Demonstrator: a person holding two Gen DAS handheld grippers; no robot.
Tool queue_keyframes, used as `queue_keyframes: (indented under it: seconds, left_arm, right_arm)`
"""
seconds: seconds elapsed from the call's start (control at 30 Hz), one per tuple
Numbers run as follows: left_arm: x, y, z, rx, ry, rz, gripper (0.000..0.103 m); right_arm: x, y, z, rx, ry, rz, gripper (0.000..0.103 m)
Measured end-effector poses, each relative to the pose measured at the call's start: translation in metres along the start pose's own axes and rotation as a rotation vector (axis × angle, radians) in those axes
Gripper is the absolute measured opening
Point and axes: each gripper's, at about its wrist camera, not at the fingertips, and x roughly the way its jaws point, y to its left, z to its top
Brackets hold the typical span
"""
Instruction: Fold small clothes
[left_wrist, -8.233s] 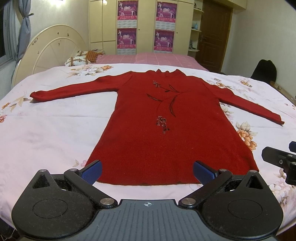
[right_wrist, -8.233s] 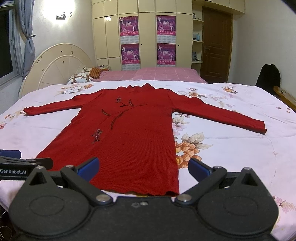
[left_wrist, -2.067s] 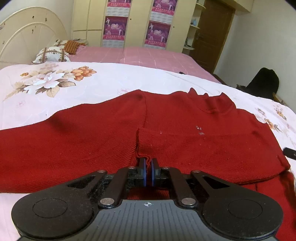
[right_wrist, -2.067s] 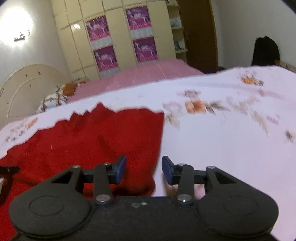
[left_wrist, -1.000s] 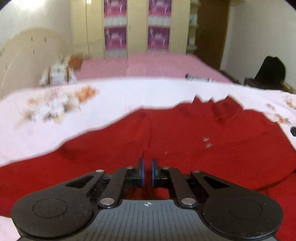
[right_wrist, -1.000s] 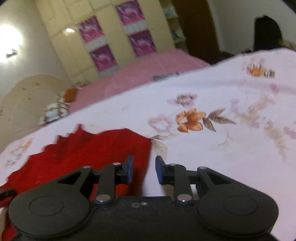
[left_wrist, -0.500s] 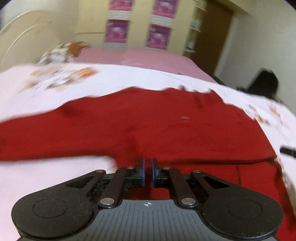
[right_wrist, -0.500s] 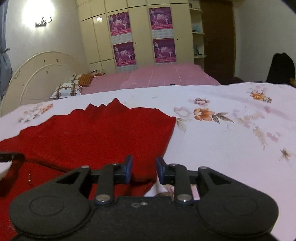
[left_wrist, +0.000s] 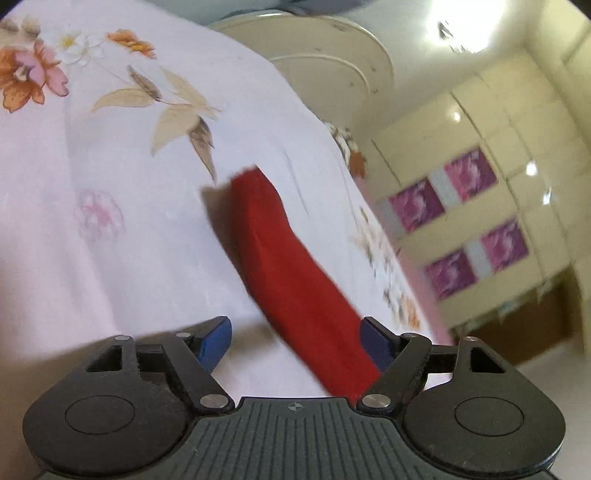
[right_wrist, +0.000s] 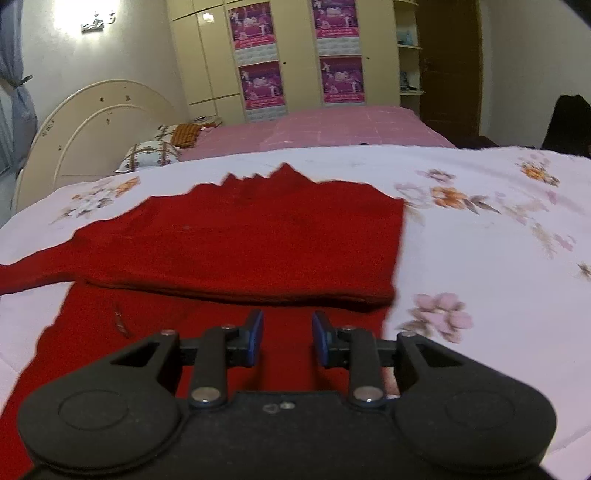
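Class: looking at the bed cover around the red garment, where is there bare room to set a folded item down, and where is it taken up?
Bare floral bed cover lies right of the red garment, and more beyond its neckline. The middle and left are taken by the garment and its outstretched sleeve.

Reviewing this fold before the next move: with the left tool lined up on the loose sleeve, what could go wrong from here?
1. The left tool is open, tilted, with the red sleeve off-centre near one finger; closing may catch only an edge.
2. Dragging that sleeve could pull the folded upper layer of the red garment askew.
3. The right tool hovers open, pinning nothing, so the garment may slide on the floral sheet.
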Motion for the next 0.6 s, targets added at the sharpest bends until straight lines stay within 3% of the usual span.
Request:
queue_keyframes:
  seconds: [0.3, 0.37, 0.43, 0.47, 0.53, 0.57, 0.6]
  left_arm:
    - [0.038, 0.001, 0.034, 0.065, -0.031, 0.008, 0.077]
    - [0.047, -0.007, 0.038, 0.121, -0.035, 0.044, 0.068]
    - [0.049, -0.009, 0.041, 0.168, -0.034, 0.057, 0.066]
    - [0.049, -0.011, 0.042, 0.196, -0.026, 0.063, 0.059]
    - [0.054, -0.018, 0.046, 0.273, 0.000, 0.108, 0.031]
    - [0.058, -0.020, 0.049, 0.285, 0.020, 0.116, 0.004]
    - [0.057, -0.023, 0.049, 0.294, 0.026, 0.102, 0.004]
  right_arm:
    - [0.008, 0.043, 0.015, -0.008, -0.024, -0.005, 0.034]
    - [0.010, 0.044, 0.015, 0.003, -0.021, -0.010, 0.034]
    - [0.012, 0.045, 0.014, 0.017, -0.011, -0.023, 0.034]
    - [0.013, 0.042, 0.014, 0.028, -0.007, -0.032, 0.034]
    - [0.014, 0.035, 0.013, 0.068, -0.001, -0.043, 0.034]
    - [0.014, 0.031, 0.012, 0.093, 0.003, -0.046, 0.034]
    - [0.014, 0.027, 0.012, 0.119, 0.007, -0.053, 0.034]
